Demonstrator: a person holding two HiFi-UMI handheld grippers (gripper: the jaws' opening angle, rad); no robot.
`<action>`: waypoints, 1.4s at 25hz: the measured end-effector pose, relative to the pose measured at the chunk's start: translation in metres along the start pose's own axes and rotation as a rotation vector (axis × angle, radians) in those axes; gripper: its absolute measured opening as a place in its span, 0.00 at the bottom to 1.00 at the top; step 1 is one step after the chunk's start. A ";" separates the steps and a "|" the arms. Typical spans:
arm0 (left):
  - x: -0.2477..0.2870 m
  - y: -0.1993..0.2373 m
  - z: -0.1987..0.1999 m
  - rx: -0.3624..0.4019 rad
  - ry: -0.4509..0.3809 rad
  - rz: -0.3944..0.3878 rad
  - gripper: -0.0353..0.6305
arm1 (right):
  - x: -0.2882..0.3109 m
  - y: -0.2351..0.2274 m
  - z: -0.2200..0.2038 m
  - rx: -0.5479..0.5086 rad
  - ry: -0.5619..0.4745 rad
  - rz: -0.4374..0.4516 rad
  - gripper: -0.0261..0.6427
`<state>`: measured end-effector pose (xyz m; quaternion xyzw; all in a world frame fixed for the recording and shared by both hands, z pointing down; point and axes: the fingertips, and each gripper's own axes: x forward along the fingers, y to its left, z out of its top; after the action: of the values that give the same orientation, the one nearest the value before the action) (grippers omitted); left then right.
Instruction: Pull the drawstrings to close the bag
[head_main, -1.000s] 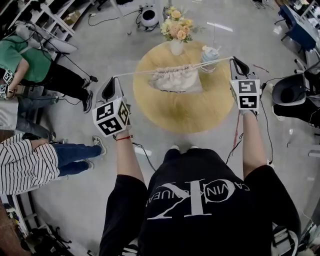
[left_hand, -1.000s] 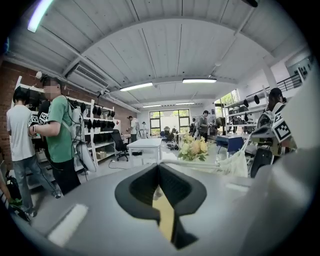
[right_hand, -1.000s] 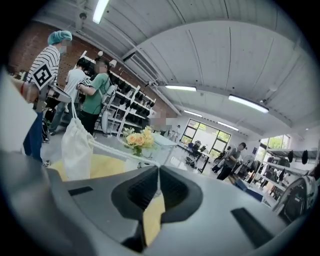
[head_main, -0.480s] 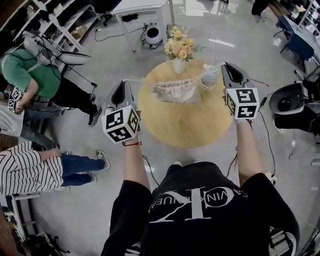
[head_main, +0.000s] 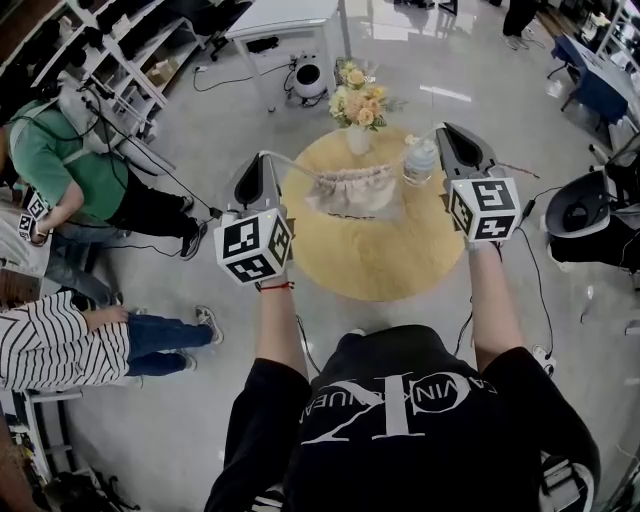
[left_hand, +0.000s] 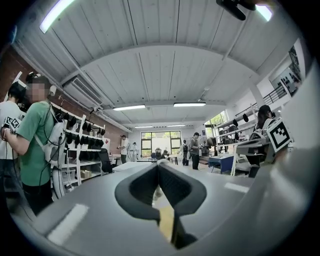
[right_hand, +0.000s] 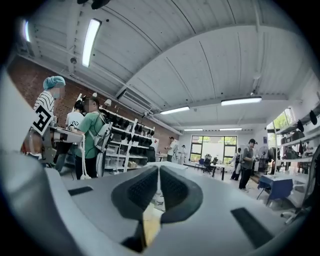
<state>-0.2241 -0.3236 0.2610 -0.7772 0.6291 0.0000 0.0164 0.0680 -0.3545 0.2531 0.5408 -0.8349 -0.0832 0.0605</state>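
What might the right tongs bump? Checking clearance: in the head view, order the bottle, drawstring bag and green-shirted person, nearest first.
From the right tongs, shut on a drawstring:
1. Bottle, just left of them, on the table's right side.
2. Drawstring bag, mid-table, farther left.
3. Green-shirted person, far left, off the table.

The cord (head_main: 290, 162) is too thin to follow into the left claw (head_main: 261, 157). Near the right claw (head_main: 446, 130) it is lost against the bottle (head_main: 420, 160). In both claw views only a pale blur shows between the pressed-together jaws. The left edge cuts off the striped-shirted person (head_main: 50, 345).
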 end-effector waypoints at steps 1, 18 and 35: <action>0.000 0.000 0.003 0.002 -0.006 0.000 0.08 | 0.000 0.000 0.002 0.001 -0.005 0.000 0.07; -0.007 -0.004 0.017 -0.011 -0.063 0.026 0.08 | -0.007 0.000 0.016 0.008 -0.054 0.004 0.07; -0.007 -0.009 0.023 -0.025 -0.083 0.038 0.08 | -0.008 -0.005 0.018 0.011 -0.063 0.006 0.07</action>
<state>-0.2160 -0.3145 0.2389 -0.7644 0.6426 0.0404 0.0329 0.0726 -0.3476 0.2339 0.5355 -0.8385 -0.0953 0.0313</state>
